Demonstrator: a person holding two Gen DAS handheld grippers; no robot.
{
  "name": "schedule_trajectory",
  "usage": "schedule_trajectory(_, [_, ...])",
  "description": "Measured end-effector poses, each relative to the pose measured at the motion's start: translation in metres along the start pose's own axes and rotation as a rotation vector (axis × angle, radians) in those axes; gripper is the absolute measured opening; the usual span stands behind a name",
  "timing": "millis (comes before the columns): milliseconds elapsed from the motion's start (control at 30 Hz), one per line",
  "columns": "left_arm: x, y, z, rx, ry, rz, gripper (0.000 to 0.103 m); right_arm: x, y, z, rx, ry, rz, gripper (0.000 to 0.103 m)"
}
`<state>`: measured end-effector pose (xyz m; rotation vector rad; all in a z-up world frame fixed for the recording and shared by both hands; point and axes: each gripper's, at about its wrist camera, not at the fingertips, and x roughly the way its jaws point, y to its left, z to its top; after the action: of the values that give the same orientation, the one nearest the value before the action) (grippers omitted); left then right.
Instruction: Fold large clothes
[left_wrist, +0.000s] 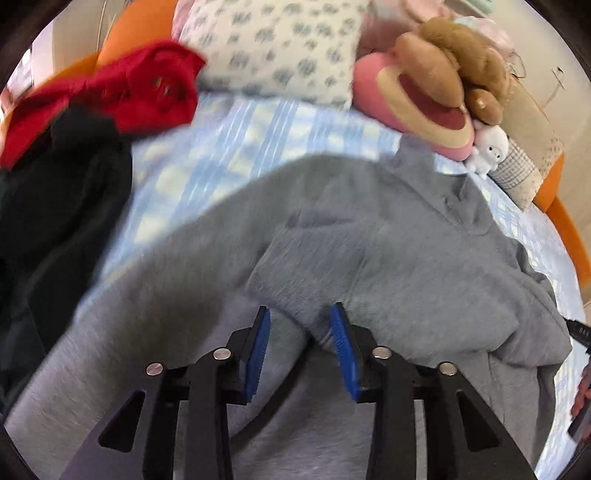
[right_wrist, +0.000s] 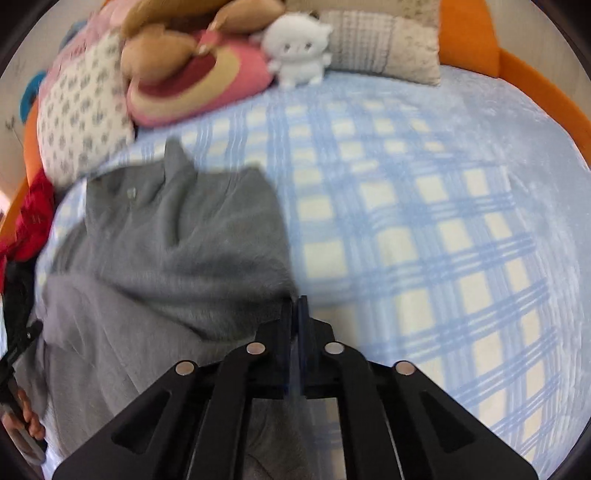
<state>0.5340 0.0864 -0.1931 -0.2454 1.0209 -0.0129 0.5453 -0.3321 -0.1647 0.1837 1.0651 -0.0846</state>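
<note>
Both my grippers work this soft, limp gray shirt (left_wrist: 369, 236): right gripper (right_wrist: 294, 306) pinched shut on its three-o'clock edge, left gripper (left_wrist: 300, 321) half-open astride a fold.

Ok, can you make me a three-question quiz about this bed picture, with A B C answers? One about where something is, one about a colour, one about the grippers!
1. Where is the white plush cat?
A. by the pillows
B. on the floor
C. under the grey top

2. What colour is the garment beside the black clothes?
A. green
B. red
C. yellow

3. How is the right gripper?
A. wide open
B. out of sight
C. shut on the grey top

Answers: 1 A, it sits against the checked pillow. 2 B, the red garment lies next to them. 3 C, its pads are pinched together at the top's edge.
</note>
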Motion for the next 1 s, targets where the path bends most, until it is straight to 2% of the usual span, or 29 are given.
schedule_trajectory(33, [-0.002, 0.003, -0.001, -0.002, -0.009, 0.005, 0.055, -0.008, 0.004, 0.0, 0.01, -0.033, -0.017, 0.007])
schedule_trajectory(67, [-0.005, 0.005, -0.002, 0.007, -0.027, 0.025, 0.071, -0.022, 0.01, -0.001, 0.023, -0.087, -0.059, 0.011])
schedule_trajectory(100, [-0.008, 0.006, -0.002, 0.02, -0.046, 0.041, 0.083, -0.035, 0.019, 0.0, 0.021, -0.133, -0.064, 0.015])
schedule_trajectory(133, [-0.012, 0.005, -0.002, 0.039, -0.066, 0.046, 0.086, -0.045, 0.03, 0.002, 0.01, -0.165, -0.049, 0.029])
schedule_trajectory(167, [-0.016, 0.005, -0.002, 0.052, -0.075, 0.047, 0.087, -0.057, 0.045, 0.004, -0.013, -0.199, -0.008, 0.062])
schedule_trajectory(200, [-0.02, 0.006, -0.003, 0.055, -0.074, 0.039, 0.087, -0.065, 0.058, 0.006, -0.04, -0.222, 0.038, 0.078])
schedule_trajectory(233, [-0.026, 0.009, -0.004, 0.054, -0.071, 0.013, 0.088, -0.072, 0.076, 0.008, -0.086, -0.242, 0.098, 0.088])
schedule_trajectory(267, [-0.032, 0.013, -0.007, 0.046, -0.072, -0.011, 0.09, -0.077, 0.102, 0.013, -0.159, -0.234, 0.173, 0.087])
schedule_trajectory(333, [-0.047, 0.024, -0.016, 0.023, -0.067, -0.063, 0.092, -0.071, 0.142, 0.02, -0.252, -0.168, 0.268, 0.087])
schedule_trajectory(400, [-0.057, 0.035, -0.025, 0.002, -0.052, -0.095, 0.092, -0.057, 0.178, 0.026, -0.353, -0.096, 0.3, 0.087])
schedule_trajectory(467, [-0.068, 0.055, -0.038, -0.024, -0.032, -0.119, 0.092, -0.038, 0.213, 0.027, -0.46, -0.045, 0.276, 0.086])
schedule_trajectory(533, [-0.076, 0.072, -0.048, -0.038, -0.026, -0.099, 0.092, -0.022, 0.233, 0.023, -0.528, -0.001, 0.264, 0.084])
schedule_trajectory(567, [-0.079, 0.079, -0.052, -0.042, -0.03, -0.087, 0.092, -0.009, 0.246, 0.018, -0.573, 0.034, 0.246, 0.078])
schedule_trajectory(633, [-0.081, 0.092, -0.059, -0.043, -0.032, -0.065, 0.092, 0.01, 0.261, 0.009, -0.629, 0.079, 0.209, 0.074])
schedule_trajectory(700, [-0.082, 0.099, -0.063, -0.044, -0.032, -0.068, 0.092, 0.028, 0.269, -0.003, -0.666, 0.116, 0.174, 0.066])
schedule_trajectory(733, [-0.083, 0.101, -0.065, -0.04, -0.033, -0.071, 0.092, 0.036, 0.273, -0.008, -0.68, 0.135, 0.167, 0.057])
schedule_trajectory(767, [-0.084, 0.101, -0.066, -0.033, -0.037, -0.067, 0.092, 0.04, 0.275, -0.013, -0.687, 0.14, 0.165, 0.042])
schedule_trajectory(800, [-0.085, 0.099, -0.068, -0.013, -0.045, -0.055, 0.092, 0.041, 0.277, -0.019, -0.696, 0.134, 0.17, 0.035])
schedule_trajectory(867, [-0.087, 0.095, -0.071, 0.013, -0.053, -0.04, 0.092, 0.034, 0.281, -0.026, -0.724, 0.089, 0.152, 0.015])
schedule_trajectory(933, [-0.09, 0.093, -0.073, 0.025, -0.057, -0.031, 0.092, 0.018, 0.283, -0.032, -0.737, 0.043, 0.161, 0.01])
schedule_trajectory(1000, [-0.094, 0.093, -0.074, 0.025, -0.064, -0.033, 0.092, -0.007, 0.286, -0.04, -0.728, -0.021, 0.195, 0.01])
